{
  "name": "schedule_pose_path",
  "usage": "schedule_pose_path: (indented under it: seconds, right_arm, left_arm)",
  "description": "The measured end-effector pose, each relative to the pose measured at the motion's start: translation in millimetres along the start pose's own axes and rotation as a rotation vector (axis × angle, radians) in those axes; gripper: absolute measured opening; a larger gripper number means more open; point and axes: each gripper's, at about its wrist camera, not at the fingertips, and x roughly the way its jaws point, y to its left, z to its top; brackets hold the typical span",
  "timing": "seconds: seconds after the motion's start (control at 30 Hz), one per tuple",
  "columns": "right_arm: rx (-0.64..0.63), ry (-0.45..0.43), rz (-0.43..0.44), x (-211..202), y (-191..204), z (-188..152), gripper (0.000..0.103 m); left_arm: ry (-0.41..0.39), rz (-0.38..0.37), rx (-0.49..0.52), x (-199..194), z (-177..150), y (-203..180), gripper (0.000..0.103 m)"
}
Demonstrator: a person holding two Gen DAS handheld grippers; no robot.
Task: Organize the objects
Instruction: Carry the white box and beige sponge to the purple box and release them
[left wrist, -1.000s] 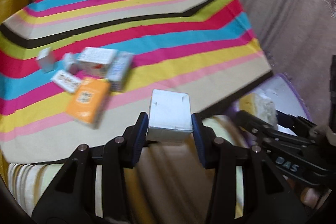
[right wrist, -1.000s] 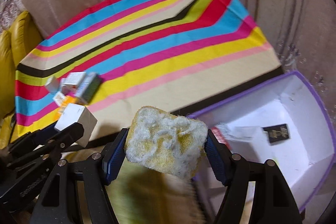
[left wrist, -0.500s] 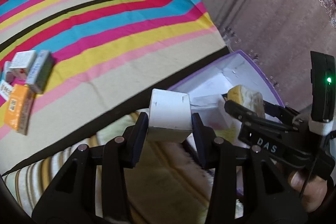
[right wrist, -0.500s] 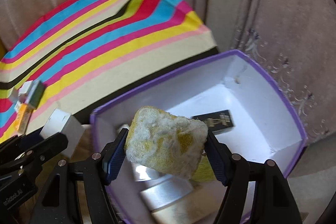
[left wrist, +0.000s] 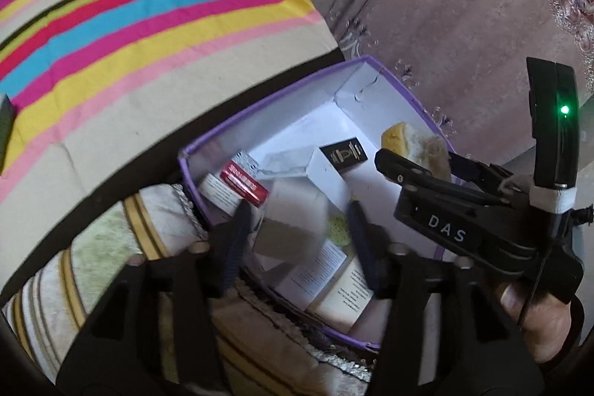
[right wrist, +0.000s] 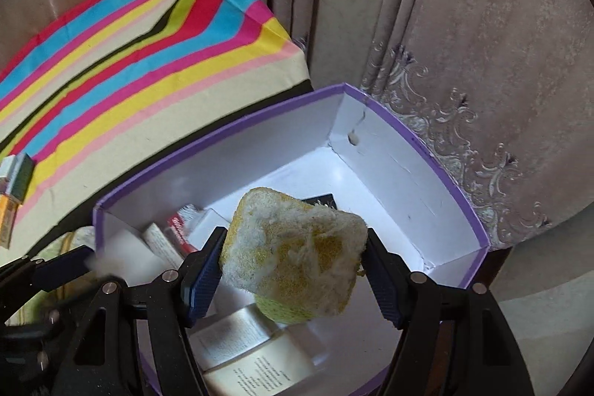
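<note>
A purple-rimmed white box (left wrist: pixel 282 91) (right wrist: pixel 438 151) stands beside the striped table and holds several small cartons. My left gripper (left wrist: pixel 297 229) is open above the box's near end; a small white carton (left wrist: pixel 293 221), blurred, is loose between its fingers. The same carton shows blurred in the right wrist view (right wrist: pixel 126 255). My right gripper (right wrist: pixel 293 266) is shut on a worn yellow sponge (right wrist: pixel 293 247) and holds it over the middle of the box. The sponge also shows in the left wrist view (left wrist: pixel 412 147).
The striped tablecloth (left wrist: pixel 130 6) covers the table to the left. A few small boxes (right wrist: pixel 15 180) lie on it at far left. A striped cushion (left wrist: pixel 111 247) lies under the box's near end. Curtains (right wrist: pixel 445 25) hang behind the box.
Both grippers have swung right from the table to over the purple box. My left gripper has opened and the white carton has come free of its fingers. The right keeps the sponge.
</note>
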Motion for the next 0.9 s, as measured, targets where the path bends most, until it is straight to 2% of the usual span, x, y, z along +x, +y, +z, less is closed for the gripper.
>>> schedule_pose_path:
  seconds: [0.2,0.5,0.67,0.9]
  right_arm:
    - [-0.002,0.039,-0.012,3,6,-6,0.082]
    - [-0.047,0.027,-0.009,-10,24,-3,0.085]
    - [-0.047,0.016,-0.012,-15,25,-1,0.086]
    - [-0.035,0.021,-0.014,-14,21,-3,0.086]
  left_arm:
    - [-0.001,-0.016,-0.038,-9,-5,10,0.071]
    - [-0.056,-0.003,-0.075,-34,-14,29,0.073]
    - [-0.091,0.005,-0.144,-55,-23,61,0.075]
    - [-0.147,0.07,-0.235,-87,-41,107,0.075]
